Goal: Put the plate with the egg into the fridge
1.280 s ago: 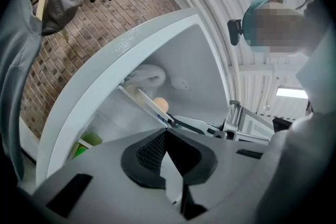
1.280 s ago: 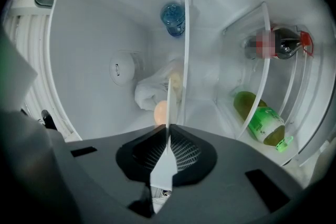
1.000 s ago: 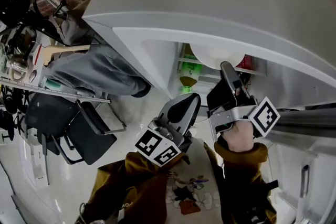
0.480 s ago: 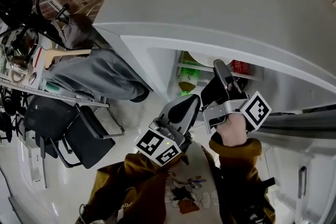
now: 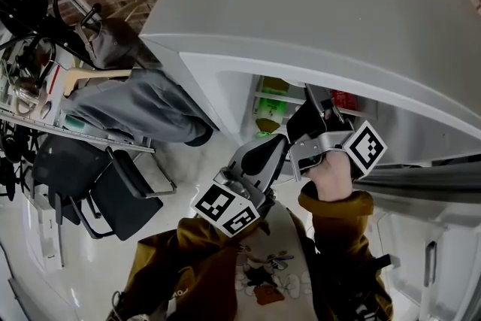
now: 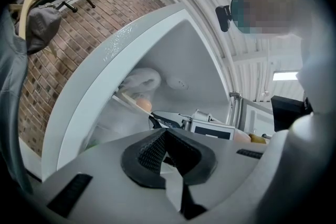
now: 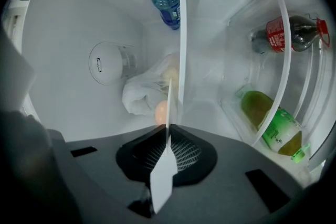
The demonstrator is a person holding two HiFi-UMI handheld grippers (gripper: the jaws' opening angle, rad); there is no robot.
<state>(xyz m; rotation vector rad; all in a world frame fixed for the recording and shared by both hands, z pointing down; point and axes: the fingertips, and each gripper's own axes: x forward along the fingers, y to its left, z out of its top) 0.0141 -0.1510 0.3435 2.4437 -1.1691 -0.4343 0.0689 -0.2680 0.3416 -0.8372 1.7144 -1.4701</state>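
My right gripper [image 7: 167, 140] is shut on the rim of a white plate [image 7: 168, 105], seen edge-on inside the open fridge [image 5: 316, 4]. The plate lies close along a glass shelf [image 7: 182, 34]; whether it touches is unclear. A tan egg [image 7: 161, 111] sits on it, and shows again as the egg [image 6: 143, 105] in the left gripper view. In the head view the right gripper [image 5: 310, 100] reaches under the fridge top, which hides the plate. My left gripper [image 5: 264, 152] hangs outside below it, shut and holding nothing, pads [image 6: 152, 152] together.
A white bag [image 7: 143, 93] lies behind the egg. A blue-capped bottle [image 7: 167, 1] stands deeper in. Clear bins hold a cola bottle [image 7: 291, 34] and a green bottle [image 7: 274, 129]. A dark chair [image 5: 124, 195] and a cluttered table [image 5: 45, 109] stand at the left.
My right gripper has carried the plate deeper into the fridge; in the head view the plate has gone from sight under the fridge top. The left gripper has hardly moved.
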